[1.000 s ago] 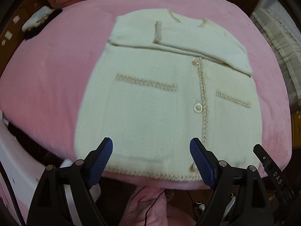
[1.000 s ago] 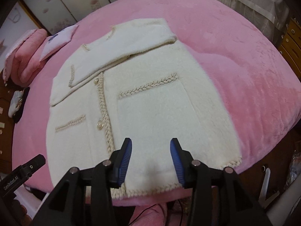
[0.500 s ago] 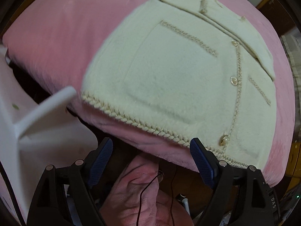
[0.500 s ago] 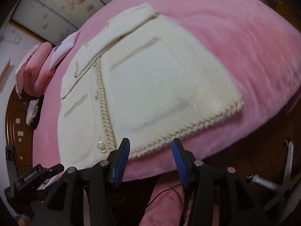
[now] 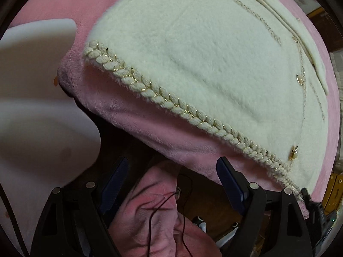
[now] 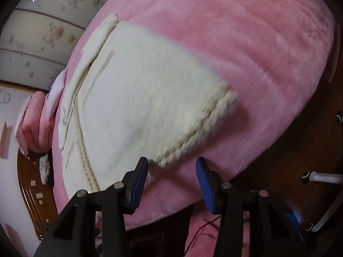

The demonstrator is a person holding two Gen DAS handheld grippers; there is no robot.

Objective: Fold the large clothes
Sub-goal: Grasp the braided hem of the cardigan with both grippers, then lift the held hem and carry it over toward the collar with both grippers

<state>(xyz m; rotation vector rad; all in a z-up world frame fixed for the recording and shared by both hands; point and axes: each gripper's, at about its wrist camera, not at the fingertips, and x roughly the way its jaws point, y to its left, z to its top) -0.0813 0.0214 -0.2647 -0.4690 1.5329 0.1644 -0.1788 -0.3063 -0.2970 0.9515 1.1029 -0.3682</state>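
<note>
Across the bed: we've got a cream cardigan point(image 5: 214, 64) lying flat on the pink blanket point(image 5: 150, 128), sleeves folded over its chest toward the upper right of the left view.
Hem: the braided trim point(image 5: 171, 107) runs diagonally from upper left to lower right, right along the blanket's edge.
Buttons: we can spot a gold one point(image 5: 293, 152) near the hem at lower right.
Left gripper point(image 5: 171, 184): ours is spread wide with nothing in it, hanging below the bed edge, over a pink sleeve point(image 5: 154, 214) and a thin black cable point(image 5: 163, 201).
Right gripper point(image 6: 171, 180): released too, jaws partly apart, nothing between the pads; the left pad sits just beside the hem trim point(image 6: 193, 137), but we can't tell if it's touching.
Cardigan in the right view point(image 6: 139, 107): fills the middle, blurry, collar toward upper left.
Pillow point(image 6: 34, 117): pink, far left.
</note>
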